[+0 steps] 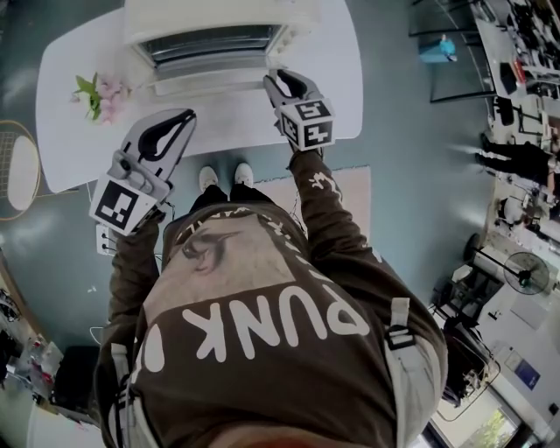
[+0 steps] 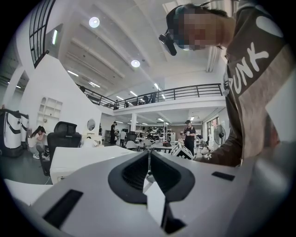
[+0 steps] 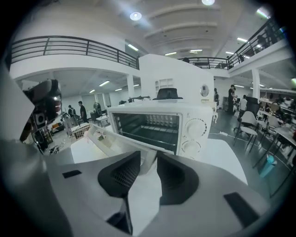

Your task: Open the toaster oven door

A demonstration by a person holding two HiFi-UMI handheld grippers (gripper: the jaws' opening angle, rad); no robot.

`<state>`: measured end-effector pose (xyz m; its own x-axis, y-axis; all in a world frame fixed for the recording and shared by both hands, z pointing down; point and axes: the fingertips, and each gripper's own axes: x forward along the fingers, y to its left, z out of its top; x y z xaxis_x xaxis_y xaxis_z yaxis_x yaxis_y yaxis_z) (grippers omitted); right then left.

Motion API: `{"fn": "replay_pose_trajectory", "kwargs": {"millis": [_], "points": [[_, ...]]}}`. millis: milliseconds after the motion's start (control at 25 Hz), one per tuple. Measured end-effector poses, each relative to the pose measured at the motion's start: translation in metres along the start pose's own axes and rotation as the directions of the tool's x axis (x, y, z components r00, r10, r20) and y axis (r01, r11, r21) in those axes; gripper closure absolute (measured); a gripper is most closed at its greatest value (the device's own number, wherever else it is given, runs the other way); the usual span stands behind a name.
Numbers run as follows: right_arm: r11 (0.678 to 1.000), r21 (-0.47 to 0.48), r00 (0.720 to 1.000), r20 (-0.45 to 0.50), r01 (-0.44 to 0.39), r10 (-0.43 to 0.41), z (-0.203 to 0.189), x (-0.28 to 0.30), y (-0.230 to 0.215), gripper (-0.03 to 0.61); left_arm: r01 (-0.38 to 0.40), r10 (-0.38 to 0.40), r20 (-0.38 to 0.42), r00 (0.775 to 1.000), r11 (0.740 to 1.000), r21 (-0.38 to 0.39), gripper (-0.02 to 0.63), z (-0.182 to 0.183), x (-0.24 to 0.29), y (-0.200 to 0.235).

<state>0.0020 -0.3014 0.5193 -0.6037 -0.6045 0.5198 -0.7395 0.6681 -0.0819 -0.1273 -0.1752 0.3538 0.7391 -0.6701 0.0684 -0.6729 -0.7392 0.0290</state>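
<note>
The white toaster oven [image 1: 210,26] stands at the far side of a white table [image 1: 79,149]. Its glass door [image 1: 210,85] hangs partly down toward me and the dark inside [image 3: 152,127] shows. My right gripper [image 1: 278,80] is at the door's right end, with its dark pads closed on the white door handle [image 3: 149,159]. My left gripper [image 1: 179,118] hovers over the table's near edge, left of the door. Its jaws are shut with nothing between them, and in the left gripper view the left gripper [image 2: 149,159] points back toward the room.
A small bunch of pink flowers [image 1: 101,94] lies on the table left of the oven. Two round knobs [image 3: 195,128] are on the oven's right panel. My shoes [image 1: 223,177] stand at the table's near edge. A racket [image 1: 13,166] and a power strip [image 1: 103,238] lie on the floor at left.
</note>
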Motion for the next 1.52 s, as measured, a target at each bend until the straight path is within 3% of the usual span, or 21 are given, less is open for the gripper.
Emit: {"fn": "replay_pose_trajectory", "kwargs": {"millis": [360,880,1200,1400,1520], "points": [[0.997,0.080,0.990,-0.139,-0.012,0.023,-0.108,-0.003,0.024,0.457,-0.016,0.016,-0.014,1.000,1.000,0.001,0.606,0.002,0.000,-0.010],[0.977,0.138,0.982,-0.119,0.162,-0.146,-0.202,0.029,0.025,0.457,-0.024,0.024,-0.035,0.999,1.000,0.002,0.606,-0.002,-0.009,-0.019],[0.959,0.150,0.971,-0.062,0.239,-0.232,-0.212,0.036,0.023,0.459,-0.009,0.010,-0.046,0.999,1.000,0.003,0.606,-0.002,-0.012,-0.022],[0.955,0.150,0.966,-0.073,0.256,-0.247,-0.214,0.030,0.025,0.442,0.005,-0.005,-0.006,1.000,1.000,0.018,0.606,0.007,-0.006,-0.022],[0.953,0.137,0.960,-0.119,0.270,-0.254,-0.232,0.022,0.025,0.428,0.016,-0.015,-0.037,0.999,1.000,0.015,0.606,0.001,-0.009,-0.023]]}}
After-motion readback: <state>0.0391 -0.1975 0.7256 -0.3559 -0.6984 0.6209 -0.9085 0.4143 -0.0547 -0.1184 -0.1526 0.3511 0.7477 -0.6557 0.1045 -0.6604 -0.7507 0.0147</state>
